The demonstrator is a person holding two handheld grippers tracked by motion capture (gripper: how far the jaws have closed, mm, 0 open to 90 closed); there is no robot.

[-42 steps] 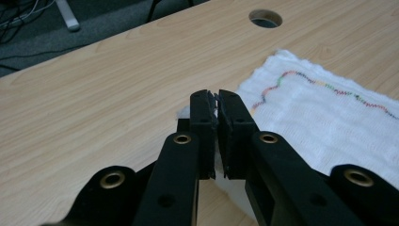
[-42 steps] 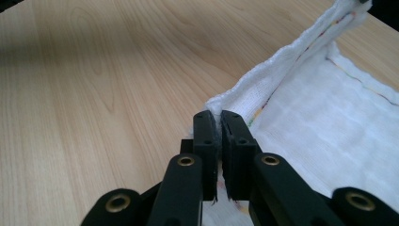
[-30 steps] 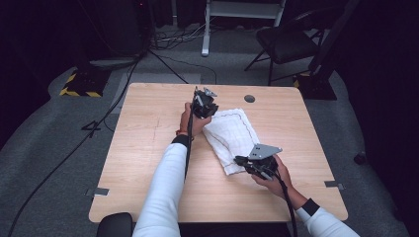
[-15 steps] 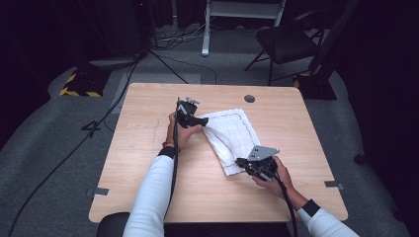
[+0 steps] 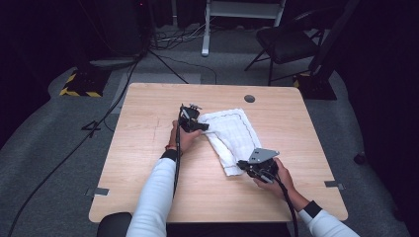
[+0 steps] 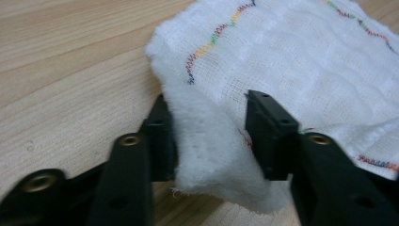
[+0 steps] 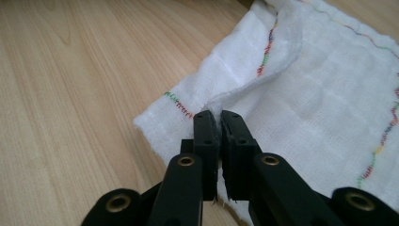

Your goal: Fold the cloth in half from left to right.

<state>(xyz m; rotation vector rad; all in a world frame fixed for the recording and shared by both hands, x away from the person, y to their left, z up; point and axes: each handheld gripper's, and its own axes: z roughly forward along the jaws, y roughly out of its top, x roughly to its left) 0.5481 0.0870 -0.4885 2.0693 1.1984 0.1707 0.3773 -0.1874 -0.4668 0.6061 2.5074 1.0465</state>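
A white cloth (image 5: 230, 136) with coloured stitching lies crumpled on the wooden table (image 5: 143, 163). My left gripper (image 5: 202, 126) is at the cloth's left corner. In the left gripper view it (image 6: 209, 101) is open, with a raised fold of the cloth (image 6: 211, 150) standing between the jaws and touching the left one. My right gripper (image 5: 241, 163) is at the cloth's near edge. The right gripper view shows it (image 7: 215, 115) shut on a thin edge of the cloth (image 7: 320, 94), which is lifted slightly there.
A round dark grommet (image 5: 249, 98) sits in the table near its far edge. Grey tape tabs (image 5: 100, 191) mark the table's sides. On the floor beyond stand a black chair (image 5: 286, 42) and a white stand, with cables (image 5: 99, 123) trailing left.
The left hand has drawn back from the cloth's far edge toward the person and to the left, ending at the cloth's left corner. The cloth has bunched narrower. The right gripper has stayed put.
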